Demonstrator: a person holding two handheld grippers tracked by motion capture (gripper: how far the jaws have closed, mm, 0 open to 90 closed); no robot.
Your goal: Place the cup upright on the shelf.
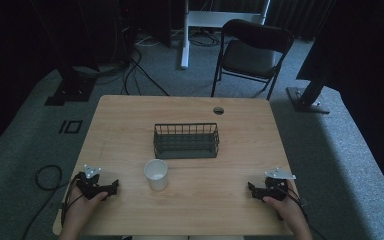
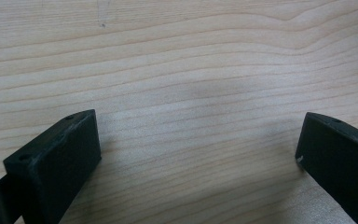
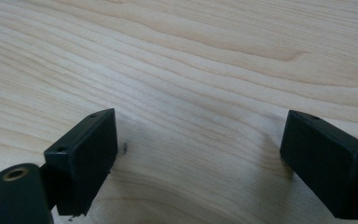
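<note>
High view: white paper cup (image 1: 156, 174) stands upright at table (image 1: 130, 120) centre, wire basket (image 1: 186, 141) just beyond at one o'clock. Left gripper (image 1: 111, 190) and right gripper (image 1: 251, 190) rest spread, nothing held. Risk judged: light cup tipped by a glancing jaw, or crushed if squeezed hard.

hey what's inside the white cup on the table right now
The white cup stands upright between the wire basket and the table's near edge. Its inside looks plain white, with nothing visible in it; the near wall hides part of the bottom.
</note>
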